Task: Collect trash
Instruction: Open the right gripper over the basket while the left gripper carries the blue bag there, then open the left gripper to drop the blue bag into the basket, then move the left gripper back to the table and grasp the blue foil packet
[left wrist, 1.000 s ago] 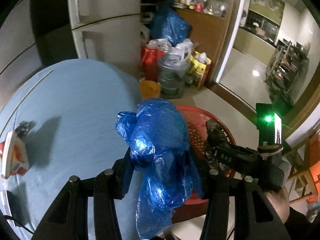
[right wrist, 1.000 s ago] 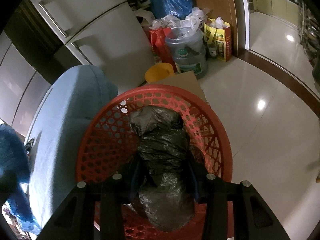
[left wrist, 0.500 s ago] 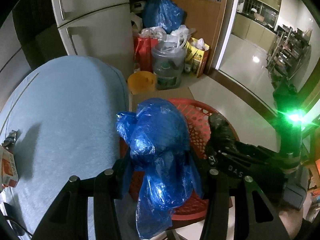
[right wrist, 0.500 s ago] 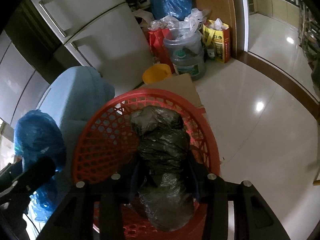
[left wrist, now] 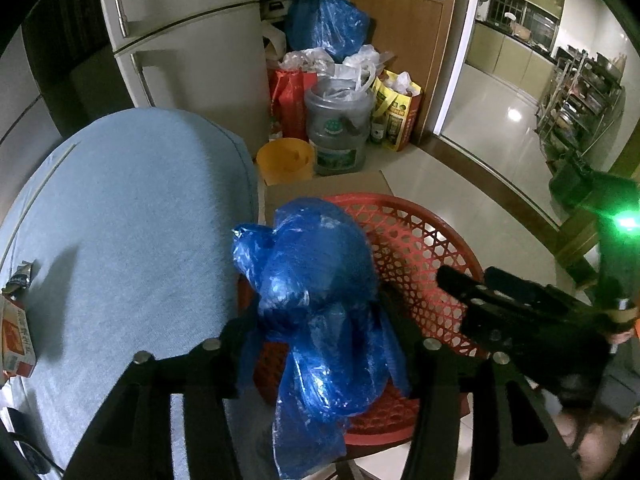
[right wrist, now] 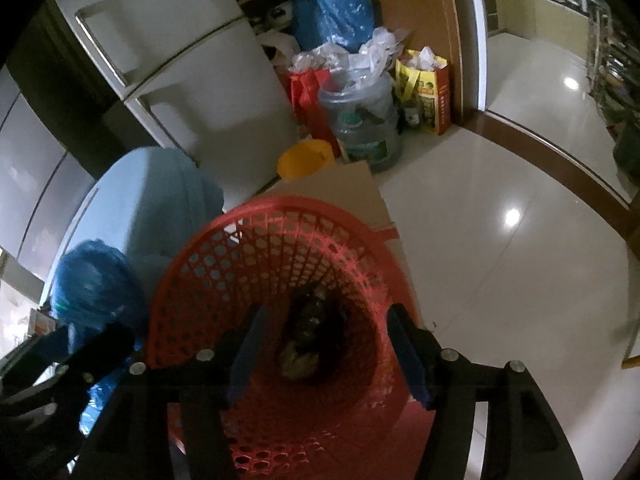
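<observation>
A: Dropped since a second ago: black trash bag [right wrist: 306,334] now lies at the bottom of the red mesh basket [right wrist: 256,248]; right gripper [right wrist: 328,350] fingers have just been opening, nothing between them.

B: Left gripper [left wrist: 320,344]?

A: Jaws have just opened slightly, but blue trash bag [left wrist: 316,292] is pinched between them at 9 o'clock of the basket, likely next in. No legible writing; carton [left wrist: 16,336] print blurred.

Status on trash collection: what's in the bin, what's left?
Done: black bag lies at the bottom of the red basket; right tool, jaws just opened, is empty above it. In hand: blue bag in the left tool at the rim. Left: dropping it; carton on the table.
</observation>
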The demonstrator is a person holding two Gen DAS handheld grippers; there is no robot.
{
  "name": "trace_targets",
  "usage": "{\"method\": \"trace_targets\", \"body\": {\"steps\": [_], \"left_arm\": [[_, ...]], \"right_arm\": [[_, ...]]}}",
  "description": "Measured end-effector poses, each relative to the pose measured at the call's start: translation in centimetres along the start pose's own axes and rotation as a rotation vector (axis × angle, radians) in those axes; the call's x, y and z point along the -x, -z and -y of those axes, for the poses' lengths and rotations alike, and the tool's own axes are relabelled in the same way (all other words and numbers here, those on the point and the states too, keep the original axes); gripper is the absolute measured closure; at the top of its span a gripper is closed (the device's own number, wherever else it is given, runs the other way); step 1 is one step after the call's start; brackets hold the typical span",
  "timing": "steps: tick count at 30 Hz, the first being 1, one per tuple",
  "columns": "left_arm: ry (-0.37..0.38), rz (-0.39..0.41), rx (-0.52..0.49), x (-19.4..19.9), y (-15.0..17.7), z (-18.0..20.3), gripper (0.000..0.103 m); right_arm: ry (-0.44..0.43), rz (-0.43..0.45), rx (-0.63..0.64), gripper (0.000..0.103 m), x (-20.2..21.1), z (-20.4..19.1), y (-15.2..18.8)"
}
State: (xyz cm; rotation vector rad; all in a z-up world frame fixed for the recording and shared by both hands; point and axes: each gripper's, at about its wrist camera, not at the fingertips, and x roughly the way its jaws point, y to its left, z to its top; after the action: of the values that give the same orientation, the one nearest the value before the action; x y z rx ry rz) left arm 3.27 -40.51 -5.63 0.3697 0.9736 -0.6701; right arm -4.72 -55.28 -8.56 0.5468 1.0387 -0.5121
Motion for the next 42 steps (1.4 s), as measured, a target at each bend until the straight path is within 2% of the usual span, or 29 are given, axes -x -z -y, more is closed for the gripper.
{"method": "trace_targets", "body": {"steps": [3, 6, 14, 21, 26, 32, 42], "left_arm": [[-0.002, -0.011, -0.004, -0.2, -0.2, 0.3, 0.032], [-0.013, -0.008, -0.008, -0.1, -0.2, 0.5, 0.028], [-0.013, 0.003, -0.013, 0.9, 0.0, 0.1, 0.026], [-0.021, 0.043, 0.027, 3.4, 0.3, -2.0, 0.026], [-0.041, 0.073, 0.078, 5.6, 1.3, -4.9, 0.026], [-0.085, 0.090, 0.173, 8.0, 4.1, -9.3, 0.026], [-0.161, 0.096, 0.429, 11.8, 11.9, -18.9, 0.026]], "right_arm": [[0.008, 0.013, -0.007, 0.036, 0.7, 0.5, -0.2], [0.014, 0.014, -0.012, 0.036, 0.9, 0.8, -0.1], [0.006, 0.009, 0.000, 0.036, 1.3, 0.0, 0.3], [-0.007, 0.014, 0.036, 0.036, 1.8, -1.9, 0.9], [-0.020, 0.016, 0.073, 0.036, 2.2, -4.0, 1.3], [-0.051, 0.002, 0.137, 0.036, 2.0, -7.5, 2.6], [-0.135, -0.037, 0.316, 0.036, 1.5, -16.7, 6.2]]}}
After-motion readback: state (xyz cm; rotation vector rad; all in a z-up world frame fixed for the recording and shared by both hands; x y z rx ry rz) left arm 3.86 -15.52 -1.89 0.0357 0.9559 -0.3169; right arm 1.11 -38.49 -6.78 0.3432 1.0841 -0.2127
